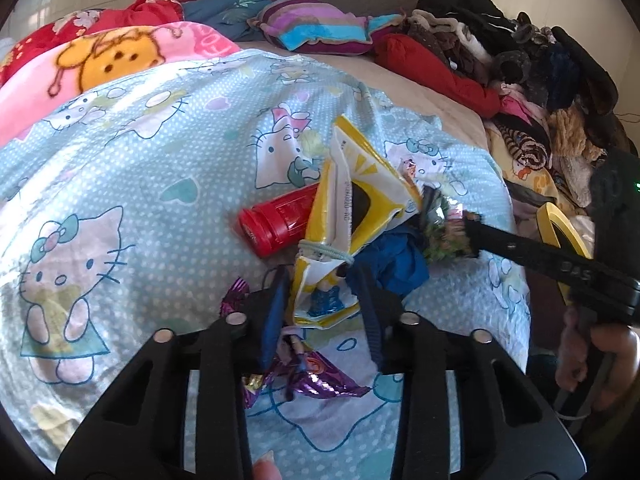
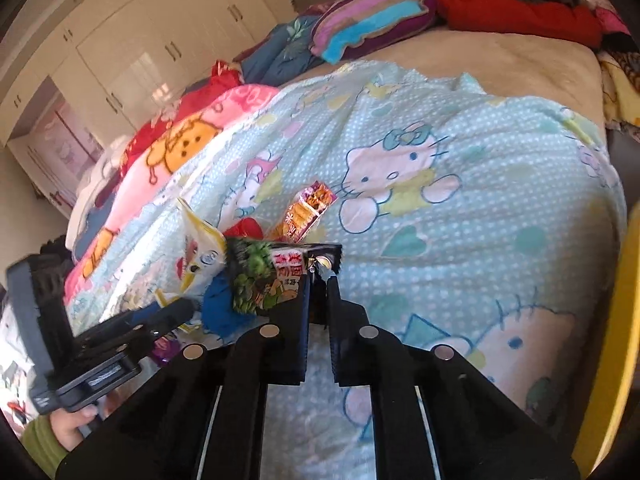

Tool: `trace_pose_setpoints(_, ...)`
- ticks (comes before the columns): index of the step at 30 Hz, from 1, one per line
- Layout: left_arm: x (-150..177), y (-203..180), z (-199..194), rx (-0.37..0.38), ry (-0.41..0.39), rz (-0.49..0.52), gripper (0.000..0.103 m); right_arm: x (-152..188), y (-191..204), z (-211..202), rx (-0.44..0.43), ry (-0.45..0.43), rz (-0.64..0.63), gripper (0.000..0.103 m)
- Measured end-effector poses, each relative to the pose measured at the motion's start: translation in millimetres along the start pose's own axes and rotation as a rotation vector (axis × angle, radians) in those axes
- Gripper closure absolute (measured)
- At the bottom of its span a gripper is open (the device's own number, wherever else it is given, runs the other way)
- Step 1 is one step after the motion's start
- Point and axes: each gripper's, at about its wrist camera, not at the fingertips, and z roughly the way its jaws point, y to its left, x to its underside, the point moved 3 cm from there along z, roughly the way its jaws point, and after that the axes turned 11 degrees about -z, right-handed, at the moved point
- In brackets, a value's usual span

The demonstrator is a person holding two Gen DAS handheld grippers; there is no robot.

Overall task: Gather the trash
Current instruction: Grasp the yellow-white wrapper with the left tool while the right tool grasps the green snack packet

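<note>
Trash sits in a heap mid-bed on the cat-print sheet [image 1: 160, 152], right in front of us. Nearest, our left gripper [image 1: 326, 304] has its jaws clenched on the yellow-white wrapper [image 1: 352, 208] w/ a purple foil wrapper [image 1: 320, 384] lying under it. Just beside, our right gripper [image 2: 318, 276] is pinched tight on the green snack packet [image 2: 260, 276]; a blue scrap [image 1: 396, 260] lies btw the two. Red bottle [image 1: 280, 220] lies on its side behind the wrapper. An orange packet [image 2: 308, 212] is a bit further. Beyond: striped pillow [image 1: 320, 28], clothes pile [image 1: 500, 60], white cupboards [image 2: 132, 52].
</note>
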Motion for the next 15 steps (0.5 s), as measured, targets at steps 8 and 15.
trace_pose_setpoints(8,-1,0,-9,0.009,-0.029,-0.031,0.085,9,6,-48,0.066,-0.081,-0.024,0.095)
trace_pose_setpoints(15,-13,-11,-34,0.038,-0.106,-0.032,0.086,18,13,-72,0.119,-0.095,-0.084,0.095)
